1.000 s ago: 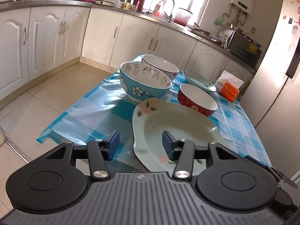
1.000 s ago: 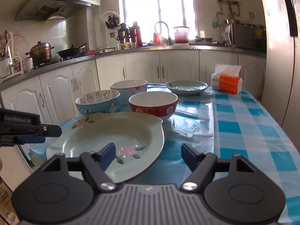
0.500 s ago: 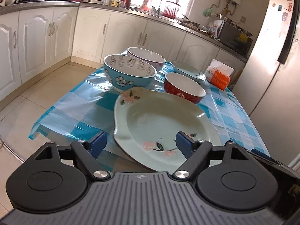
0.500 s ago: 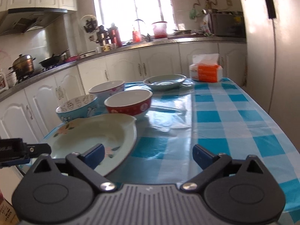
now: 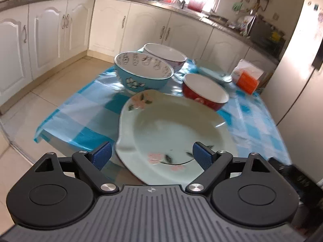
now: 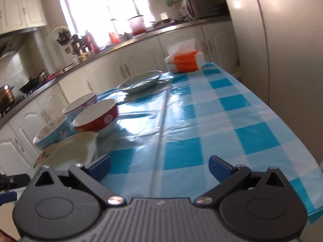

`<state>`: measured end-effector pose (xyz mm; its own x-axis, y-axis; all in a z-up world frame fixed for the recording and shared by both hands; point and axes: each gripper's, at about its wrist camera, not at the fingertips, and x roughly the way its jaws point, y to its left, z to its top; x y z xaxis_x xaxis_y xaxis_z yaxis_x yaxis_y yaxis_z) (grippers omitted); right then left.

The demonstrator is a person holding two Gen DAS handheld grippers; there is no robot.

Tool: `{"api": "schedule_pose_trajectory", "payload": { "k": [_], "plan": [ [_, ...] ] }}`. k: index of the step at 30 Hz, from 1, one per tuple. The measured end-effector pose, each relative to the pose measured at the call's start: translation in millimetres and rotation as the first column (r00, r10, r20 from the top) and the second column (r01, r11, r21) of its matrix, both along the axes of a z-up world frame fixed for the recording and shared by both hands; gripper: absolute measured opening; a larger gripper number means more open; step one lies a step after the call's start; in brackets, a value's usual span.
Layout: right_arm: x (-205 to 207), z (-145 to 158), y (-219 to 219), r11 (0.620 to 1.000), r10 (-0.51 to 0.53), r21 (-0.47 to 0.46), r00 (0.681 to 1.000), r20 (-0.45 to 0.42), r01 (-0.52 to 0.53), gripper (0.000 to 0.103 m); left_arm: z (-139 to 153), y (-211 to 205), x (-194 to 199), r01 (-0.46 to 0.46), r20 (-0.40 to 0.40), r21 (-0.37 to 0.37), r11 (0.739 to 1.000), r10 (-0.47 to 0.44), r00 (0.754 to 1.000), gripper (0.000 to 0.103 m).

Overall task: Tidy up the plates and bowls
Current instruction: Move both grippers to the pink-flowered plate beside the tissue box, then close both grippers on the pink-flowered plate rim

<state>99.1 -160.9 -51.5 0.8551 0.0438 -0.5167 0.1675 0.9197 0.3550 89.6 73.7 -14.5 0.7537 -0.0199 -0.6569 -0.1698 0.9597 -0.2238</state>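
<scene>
- Two tools, left tool (image 5: 151,154) and right tool (image 6: 159,165): jaws just opened wide, nothing held.
- Floral plate (image 5: 171,133): near table (image 6: 222,121) edge, under left tool; glazed, stiff, breakable, probably slippery; take by rim.
- Three bowls, small plate: beyond.

— What colours are there?
— The plate (image 5: 173,129) by the claw is pale green with pink flowers. One bowl (image 5: 141,74) is blue with white flowers, one (image 5: 203,94) is red.
— And the cloth (image 6: 222,121)?
— Blue and white squares.

Blown-out window (image 6: 105,4) backlight, tablecloth (image 6: 153,109) glare, motion blur, fisheye-curved edges
</scene>
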Motion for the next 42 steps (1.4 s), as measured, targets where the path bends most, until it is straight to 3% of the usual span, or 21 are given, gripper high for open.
{"api": "schedule_pose_trajectory", "payload": {
  "k": [6,12,19,25,30,39,42],
  "plan": [
    [2.2,-3.3,-20.2,0.999,-0.010,0.034,0.999,-0.033,0.011,0.102,-6.7,6.8,-5.6,-0.038,-0.016,0.032,0.999,0.038,0.999,0.103],
    [8.8,-0.3,-31.1,0.995,0.033,0.093,0.999,-0.043,-0.029,0.102,13.4,13.7,-13.9,-0.081,0.064,0.086,0.993,0.076,0.995,0.103],
    [36.1,10.4,-48.7,0.980,0.070,0.188,0.997,-0.036,-0.062,0.102,56.0,-4.8,6.2,-0.002,0.179,0.135,0.991,-0.023,0.984,0.103],
    [73.3,24.9,-68.3,0.970,0.067,0.233,0.998,0.020,-0.070,0.102,82.2,-45.7,56.1,0.110,0.240,0.196,0.975,-0.156,0.958,0.103],
    [116.3,29.8,-82.0,0.967,0.073,0.239,0.996,0.050,-0.083,0.102,91.0,-81.5,118.4,0.190,0.239,0.253,0.949,-0.252,0.938,0.103],
    [208.2,10.8,-101.8,0.936,0.083,0.333,0.990,0.113,-0.116,0.102,75.9,-127.9,239.0,0.210,0.195,0.247,0.946,-0.260,0.946,0.103],
    [241.4,5.3,-104.0,0.938,0.067,0.329,0.989,0.135,-0.109,0.098,55.6,-134.9,281.4,0.201,0.128,0.232,0.952,-0.235,0.964,0.095]
  ]
}}
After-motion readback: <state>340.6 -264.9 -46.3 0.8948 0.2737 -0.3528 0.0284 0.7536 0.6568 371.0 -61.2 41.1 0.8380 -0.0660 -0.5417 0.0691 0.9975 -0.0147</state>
